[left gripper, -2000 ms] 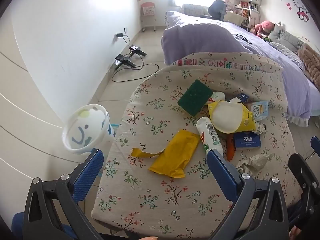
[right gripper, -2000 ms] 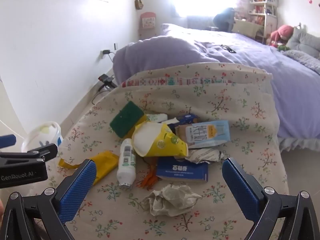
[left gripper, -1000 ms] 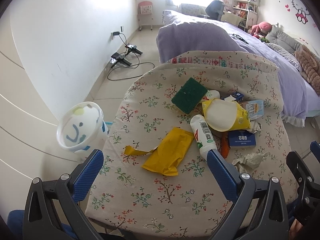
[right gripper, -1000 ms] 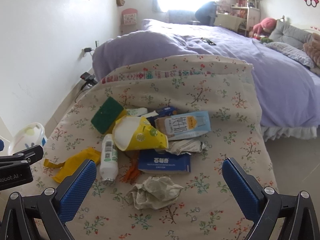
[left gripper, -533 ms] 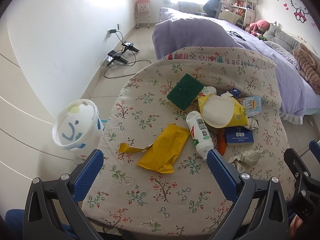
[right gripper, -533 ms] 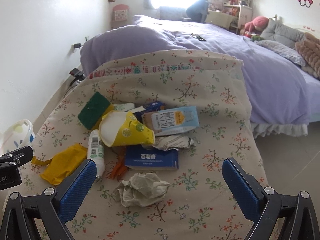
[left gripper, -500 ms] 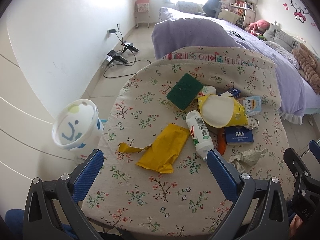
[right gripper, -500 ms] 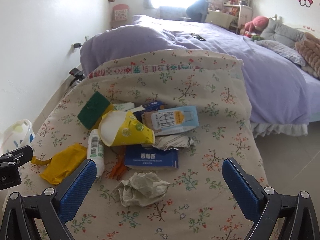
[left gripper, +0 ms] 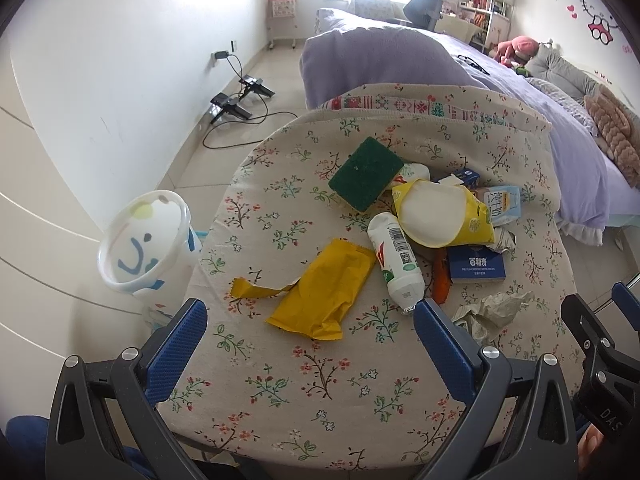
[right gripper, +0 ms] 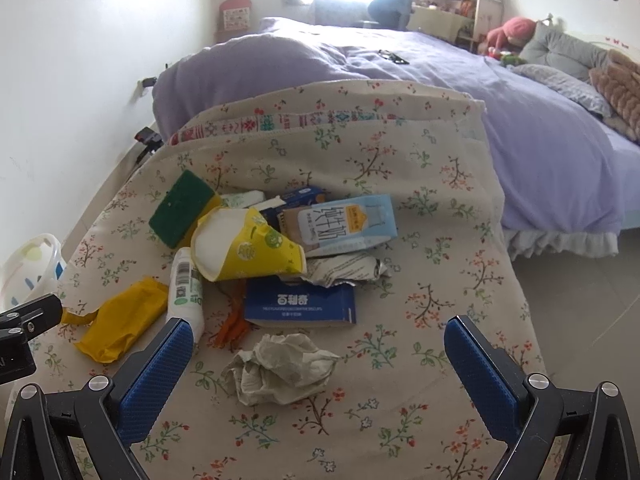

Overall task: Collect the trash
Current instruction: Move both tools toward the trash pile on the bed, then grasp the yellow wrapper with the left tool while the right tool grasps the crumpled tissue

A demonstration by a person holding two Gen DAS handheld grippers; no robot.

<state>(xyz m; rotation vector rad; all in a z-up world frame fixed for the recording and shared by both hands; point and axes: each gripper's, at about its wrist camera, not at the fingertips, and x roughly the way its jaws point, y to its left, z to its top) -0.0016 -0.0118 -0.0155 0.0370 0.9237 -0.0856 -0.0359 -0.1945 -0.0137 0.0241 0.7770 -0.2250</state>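
Note:
Trash lies on a floral-cloth table [left gripper: 328, 380]: a yellow wrapper [left gripper: 324, 294] [right gripper: 120, 318], a white bottle [left gripper: 394, 262] [right gripper: 185, 286], a yellow paper cup [left gripper: 440, 214] [right gripper: 248, 250], a green sponge [left gripper: 366, 172] [right gripper: 180, 208], a blue box [left gripper: 476, 266] [right gripper: 300, 306], a milk carton [right gripper: 344, 222] and crumpled paper [right gripper: 280, 368] [left gripper: 492, 312]. My left gripper [left gripper: 310, 340] is open above the table's near edge, before the wrapper. My right gripper [right gripper: 318, 356] is open around the crumpled paper, above it.
A white bin [left gripper: 142, 242] [right gripper: 32, 264] stands on the floor left of the table. A purple bed [right gripper: 460, 92] lies behind and to the right. Cables and chargers [left gripper: 236, 100] lie by the wall.
Both grippers have drawn back and risen slightly, so the table shows smaller and further off. The trash has not moved. Both stay open.

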